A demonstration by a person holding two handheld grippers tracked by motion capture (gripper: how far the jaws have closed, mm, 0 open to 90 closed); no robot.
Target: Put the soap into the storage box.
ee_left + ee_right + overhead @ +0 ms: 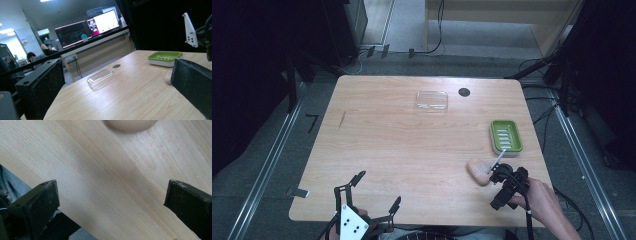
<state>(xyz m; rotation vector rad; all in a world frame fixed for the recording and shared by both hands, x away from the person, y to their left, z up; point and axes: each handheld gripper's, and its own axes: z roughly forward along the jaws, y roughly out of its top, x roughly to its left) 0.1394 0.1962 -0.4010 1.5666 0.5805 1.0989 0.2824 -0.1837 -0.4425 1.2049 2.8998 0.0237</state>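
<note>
Soap, a pale peach oval bar, lies on the light wooden table just ahead of your right gripper, on its left-hand side as you hold it. In the right gripper view the rounded edge of that bar sits at the top of the frame, straight out beyond the two black jaws, which stand wide apart with bare wood grain between them and nothing clamped. The gripper hangs over the near right edge of the table, close to the soap; whether its front end touches the bar is hard to tell from above, since the dark body blurs into it there.

Just beyond the soap and a little to the right of your right gripper sits the green rectangular soap dish with a white base and ribbed floor. It is near the bar but apart from it.

Your left gripper is at the near edge of the table, well apart from the soap, with its jaws spread open and holding nothing. Looking along it, the clear plastic rectangular lid lies ahead on the table, flat, with a small dark round grommet past it. The green dish appears further off to its right.
</note>
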